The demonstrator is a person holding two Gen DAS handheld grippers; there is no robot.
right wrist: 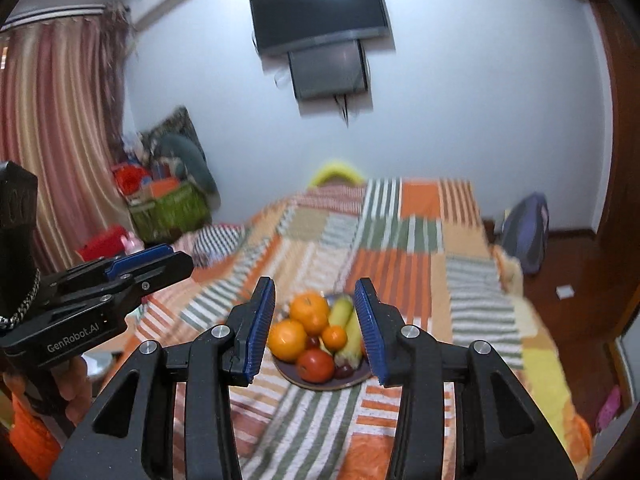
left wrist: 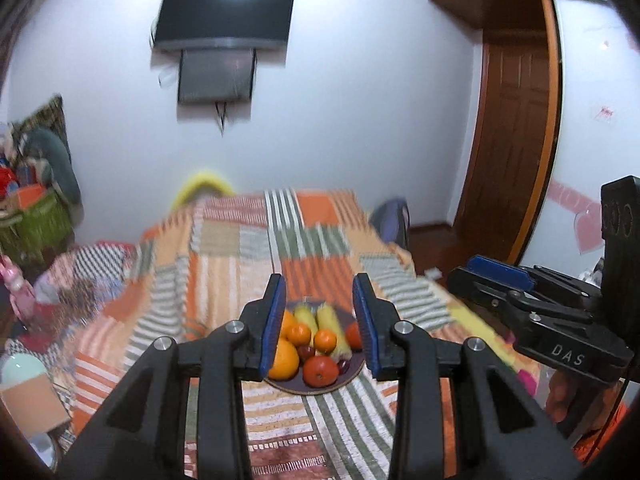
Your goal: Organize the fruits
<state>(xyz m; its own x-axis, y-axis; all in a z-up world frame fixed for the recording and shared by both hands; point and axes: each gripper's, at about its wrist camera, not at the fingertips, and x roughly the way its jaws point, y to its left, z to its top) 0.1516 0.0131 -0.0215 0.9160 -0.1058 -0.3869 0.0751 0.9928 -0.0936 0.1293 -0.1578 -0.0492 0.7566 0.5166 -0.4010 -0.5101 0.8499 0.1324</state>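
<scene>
A dark round plate [left wrist: 352, 376] [right wrist: 352, 378] of fruit lies on a striped bedspread. It holds oranges [left wrist: 285, 358] [right wrist: 309, 311], a red tomato [left wrist: 320, 371] [right wrist: 315, 365], small tangerines [left wrist: 325, 340] [right wrist: 334, 337], yellow corn cobs [left wrist: 329, 319] [right wrist: 351, 340] and dark grapes [right wrist: 345, 370]. My left gripper [left wrist: 320, 318] is open and empty, held above and short of the plate. My right gripper [right wrist: 316, 322] is open and empty, also short of the plate. Each gripper shows from the side in the other's view, the right one [left wrist: 500, 276] and the left one [right wrist: 140, 262].
The bed [left wrist: 240, 248] [right wrist: 420, 240] carries an orange, green and white patchwork cover. A TV [left wrist: 224, 10] hangs on the far wall. Boxes and a green bin [right wrist: 168, 208] stand left of the bed. A wooden door [left wrist: 512, 152] and a backpack [right wrist: 526, 232] are to the right.
</scene>
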